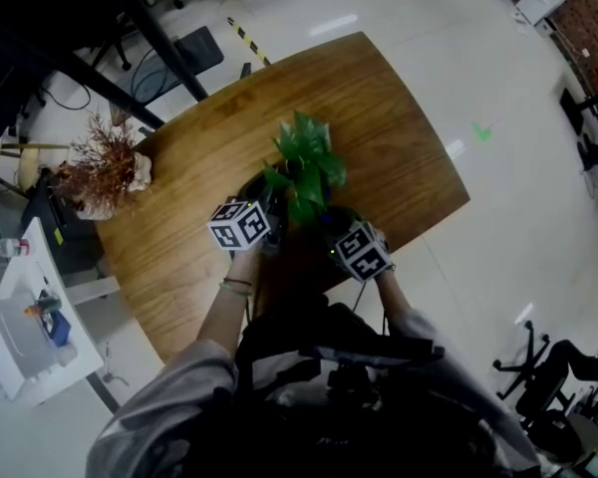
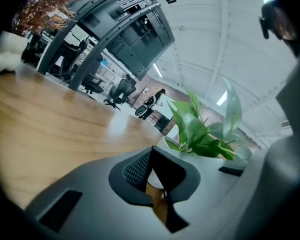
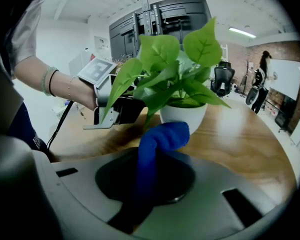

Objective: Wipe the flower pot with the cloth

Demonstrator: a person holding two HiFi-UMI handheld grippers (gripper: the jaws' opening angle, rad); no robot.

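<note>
From the head view, the flower pot's green plant [image 1: 304,162] stands on the wooden tabletop [image 1: 379,118] near my edge. My left hand-held gripper [image 1: 269,215] and my right hand-held gripper [image 1: 339,232] sit just beside it, one on each side. A dried bouquet [image 1: 105,167] lies well apart to the left.

In the left gripper view, my left hand-held gripper [image 2: 152,156] has its jaws drawn together at the tips, with nothing between them. The white flower pot [image 2: 171,138] stands just beyond them.

In the right gripper view, my right hand-held gripper [image 3: 155,174] is clamped on the blue cloth [image 3: 160,144]. The cloth's folded end rises in front of the flower pot [image 3: 182,116], though I cannot tell whether they touch.
</note>
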